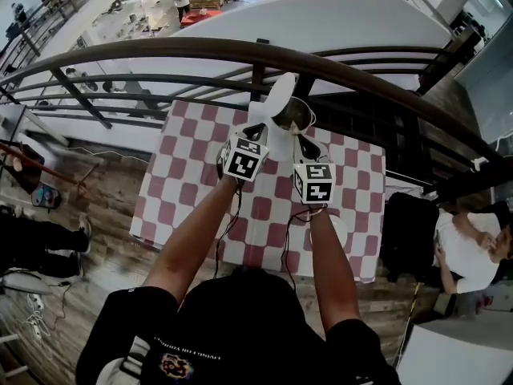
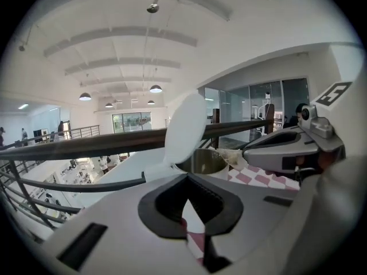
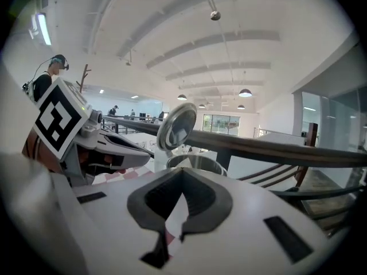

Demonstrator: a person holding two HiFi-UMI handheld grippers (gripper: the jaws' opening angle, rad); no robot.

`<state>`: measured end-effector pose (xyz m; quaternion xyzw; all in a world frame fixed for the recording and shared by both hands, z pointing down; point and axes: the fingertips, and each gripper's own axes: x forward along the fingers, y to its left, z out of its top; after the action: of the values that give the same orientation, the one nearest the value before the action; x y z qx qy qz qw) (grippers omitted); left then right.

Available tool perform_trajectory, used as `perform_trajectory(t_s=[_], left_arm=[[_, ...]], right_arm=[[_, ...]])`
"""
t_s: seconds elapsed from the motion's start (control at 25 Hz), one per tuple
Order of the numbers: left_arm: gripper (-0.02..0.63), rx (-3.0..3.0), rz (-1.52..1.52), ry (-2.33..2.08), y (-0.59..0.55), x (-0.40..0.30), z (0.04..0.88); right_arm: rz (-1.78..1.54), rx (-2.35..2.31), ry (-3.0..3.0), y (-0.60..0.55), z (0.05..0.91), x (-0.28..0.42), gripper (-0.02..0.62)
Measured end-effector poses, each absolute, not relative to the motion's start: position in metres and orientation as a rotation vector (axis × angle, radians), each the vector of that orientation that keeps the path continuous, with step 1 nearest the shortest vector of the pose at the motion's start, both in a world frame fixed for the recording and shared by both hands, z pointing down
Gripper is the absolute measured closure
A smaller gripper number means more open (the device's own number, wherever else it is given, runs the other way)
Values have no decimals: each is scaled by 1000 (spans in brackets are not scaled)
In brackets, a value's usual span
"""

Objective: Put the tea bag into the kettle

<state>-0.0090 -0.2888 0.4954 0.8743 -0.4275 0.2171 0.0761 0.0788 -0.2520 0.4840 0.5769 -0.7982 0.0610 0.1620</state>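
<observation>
Tea bag [image 2: 230,155] pinched in right tongs [image 2: 243,152] over open kettle [image 2: 200,162], lid [image 2: 184,128] up, left tongs [image 2: 187,175] closed, checkered desk [image 1: 264,207].

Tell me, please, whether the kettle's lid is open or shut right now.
Open. The lid stands raised above the kettle, and both gripper views show the steel inside of its uncovered mouth.

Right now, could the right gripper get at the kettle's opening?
Probably yes. The lid of the kettle stands raised, its mouth uncovered, and the right gripper, shut on what looks like the tea bag, is close beside it with nothing between.
</observation>
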Motion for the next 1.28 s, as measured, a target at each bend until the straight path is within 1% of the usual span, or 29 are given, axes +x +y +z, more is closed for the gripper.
perform_trajectory(t_s=[0.24, 1.28], left_arm=[[606, 2650, 600, -1320, -303, -10, 467], [606, 2618, 630, -1299, -314, -6, 492]], right_arm=[[135, 1669, -2287, -264, 463, 81, 581], [157, 1651, -2285, -300, 482, 83, 581]])
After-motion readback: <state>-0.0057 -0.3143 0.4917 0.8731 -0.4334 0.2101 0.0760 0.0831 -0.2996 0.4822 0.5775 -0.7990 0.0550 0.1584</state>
